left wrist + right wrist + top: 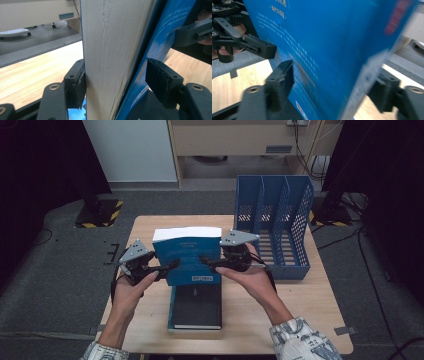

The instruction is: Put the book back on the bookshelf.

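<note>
A thick blue book point(187, 257) stands upright above a black book point(196, 307) that lies flat on the wooden table point(300, 295). My left gripper point(167, 267) grips the blue book's left edge. In the left gripper view its jaws point(115, 75) press on the page block point(110, 50) on one side and the blue cover on the other. My right gripper point(207, 262) straddles the book's right edge. In the blurred right gripper view point(334, 85) one pad sits near the cover point(324, 45) and the other stands a little off the spine.
A blue file holder point(272, 225) with three slots stands at the table's back right, just beyond my right hand. Bare tabletop lies to the left of the books. A grey floor surrounds the table.
</note>
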`<move>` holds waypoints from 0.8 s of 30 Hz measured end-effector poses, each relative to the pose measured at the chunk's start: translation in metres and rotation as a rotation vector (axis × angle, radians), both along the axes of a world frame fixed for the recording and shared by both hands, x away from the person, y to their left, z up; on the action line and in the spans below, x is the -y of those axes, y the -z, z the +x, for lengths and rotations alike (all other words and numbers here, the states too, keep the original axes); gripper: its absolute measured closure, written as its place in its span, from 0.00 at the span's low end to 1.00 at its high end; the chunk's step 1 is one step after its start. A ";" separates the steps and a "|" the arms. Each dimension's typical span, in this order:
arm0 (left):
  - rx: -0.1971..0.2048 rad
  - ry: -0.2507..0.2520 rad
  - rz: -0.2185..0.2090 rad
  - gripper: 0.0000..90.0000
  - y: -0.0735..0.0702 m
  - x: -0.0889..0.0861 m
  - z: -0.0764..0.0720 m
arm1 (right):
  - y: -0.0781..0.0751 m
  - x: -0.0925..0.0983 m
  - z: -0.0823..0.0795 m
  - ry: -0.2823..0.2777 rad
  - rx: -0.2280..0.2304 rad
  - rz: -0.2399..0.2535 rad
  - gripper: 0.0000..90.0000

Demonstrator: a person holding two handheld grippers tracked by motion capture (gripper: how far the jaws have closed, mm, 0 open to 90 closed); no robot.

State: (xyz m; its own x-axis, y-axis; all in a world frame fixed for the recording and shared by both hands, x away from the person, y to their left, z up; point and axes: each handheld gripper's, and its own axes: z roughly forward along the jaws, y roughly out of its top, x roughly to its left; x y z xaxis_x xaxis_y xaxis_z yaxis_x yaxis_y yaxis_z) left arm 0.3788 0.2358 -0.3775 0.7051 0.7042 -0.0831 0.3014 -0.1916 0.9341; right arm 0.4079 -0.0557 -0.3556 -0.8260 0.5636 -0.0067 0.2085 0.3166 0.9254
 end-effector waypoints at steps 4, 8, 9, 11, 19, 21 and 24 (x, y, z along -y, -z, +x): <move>-0.005 -0.016 -0.027 0.35 0.004 -0.001 0.001 | -0.002 -0.007 0.008 -0.034 -0.006 0.002 0.27; 0.005 -0.042 -0.029 0.34 0.009 -0.003 -0.002 | -0.002 -0.011 0.009 -0.052 -0.001 -0.008 0.33; 0.006 -0.053 -0.045 0.33 0.011 -0.004 -0.003 | -0.002 -0.011 0.009 -0.056 -0.006 -0.011 0.34; 0.015 -0.072 -0.041 0.34 0.015 -0.004 -0.005 | -0.001 -0.010 0.010 -0.054 -0.008 -0.010 0.35; 0.037 -0.143 0.006 0.41 0.029 0.000 -0.014 | -0.001 -0.010 0.006 -0.039 0.015 -0.025 0.38; 0.043 -0.152 0.010 0.42 0.030 0.001 -0.015 | 0.000 -0.011 0.004 -0.033 0.018 -0.016 0.38; 0.046 -0.161 0.013 0.46 0.030 0.002 -0.015 | -0.001 -0.008 0.000 -0.048 0.018 0.003 0.47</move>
